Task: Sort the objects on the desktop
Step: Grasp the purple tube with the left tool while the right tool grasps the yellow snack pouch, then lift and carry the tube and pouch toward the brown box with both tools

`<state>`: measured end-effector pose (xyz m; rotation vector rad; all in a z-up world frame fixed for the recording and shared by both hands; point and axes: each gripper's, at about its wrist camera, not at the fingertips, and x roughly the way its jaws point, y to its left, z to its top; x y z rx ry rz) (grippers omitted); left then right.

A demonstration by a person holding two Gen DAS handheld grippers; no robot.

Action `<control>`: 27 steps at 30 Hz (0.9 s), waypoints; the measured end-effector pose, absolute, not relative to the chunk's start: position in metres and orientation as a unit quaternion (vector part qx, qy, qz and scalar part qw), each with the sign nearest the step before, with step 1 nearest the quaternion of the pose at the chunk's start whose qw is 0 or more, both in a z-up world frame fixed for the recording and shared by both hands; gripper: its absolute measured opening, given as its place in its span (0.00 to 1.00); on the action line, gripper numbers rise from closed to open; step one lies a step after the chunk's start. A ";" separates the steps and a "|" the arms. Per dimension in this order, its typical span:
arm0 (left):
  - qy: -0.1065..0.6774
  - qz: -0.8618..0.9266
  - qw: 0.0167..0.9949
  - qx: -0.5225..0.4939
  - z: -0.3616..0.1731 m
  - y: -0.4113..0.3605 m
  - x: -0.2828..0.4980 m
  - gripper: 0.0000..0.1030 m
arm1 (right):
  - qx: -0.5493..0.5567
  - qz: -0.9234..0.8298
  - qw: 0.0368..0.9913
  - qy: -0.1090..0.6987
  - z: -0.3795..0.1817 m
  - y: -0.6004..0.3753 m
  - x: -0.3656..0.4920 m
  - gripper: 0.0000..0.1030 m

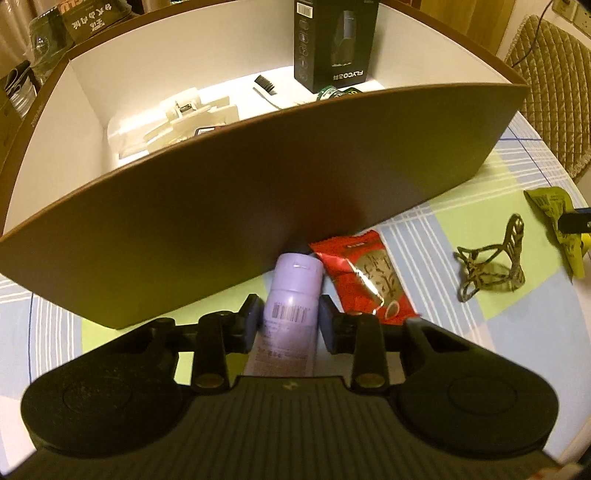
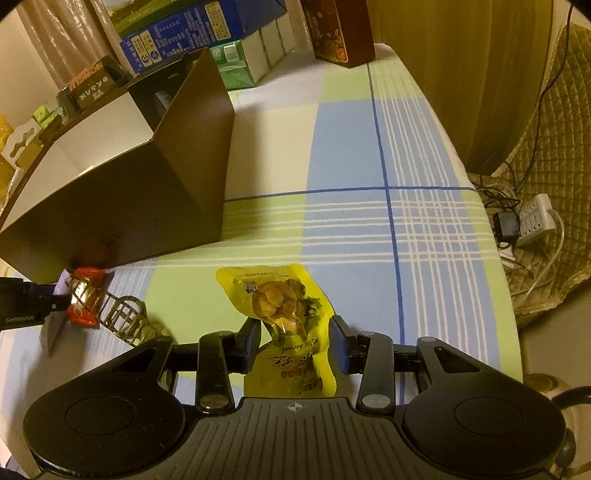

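My left gripper (image 1: 290,317) has its pads against both sides of a lilac tube (image 1: 291,306) that lies on the cloth at the foot of the brown box (image 1: 258,177). A red snack packet (image 1: 364,280) lies just right of the tube. My right gripper (image 2: 295,339) stands open around a yellow snack pouch (image 2: 280,306) lying flat on the tablecloth, with a gap on each side. A bronze wire holder (image 1: 491,262) lies between the two grippers; it also shows in the right wrist view (image 2: 123,321).
The brown box, white inside, holds a black carton (image 1: 334,40), a brush (image 1: 266,86) and white plastic parts (image 1: 184,114). Cartons (image 2: 192,33) stand behind it. The checked tablecloth (image 2: 369,147) ends at the right edge, with a chair (image 2: 554,129) and power strip (image 2: 532,221) beyond.
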<state>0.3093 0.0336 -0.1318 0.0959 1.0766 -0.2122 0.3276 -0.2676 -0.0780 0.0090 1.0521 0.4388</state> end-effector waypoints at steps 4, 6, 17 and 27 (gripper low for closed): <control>0.516 -0.097 0.850 0.043 -0.131 0.041 0.299 0.27 | -0.001 0.211 0.841 0.498 -0.078 -0.267 0.321 0.36; 0.521 -0.092 0.847 0.042 -0.129 0.044 0.290 0.27 | -0.003 0.212 0.841 0.498 -0.078 -0.266 0.318 0.36; 0.542 -0.064 0.838 0.020 -0.120 0.071 0.245 0.26 | -0.010 0.222 0.840 0.495 -0.069 -0.262 0.303 0.36; 0.504 -0.061 0.862 0.001 -0.078 0.080 0.234 0.26 | -0.012 0.246 0.851 0.463 -0.041 -0.252 0.298 0.36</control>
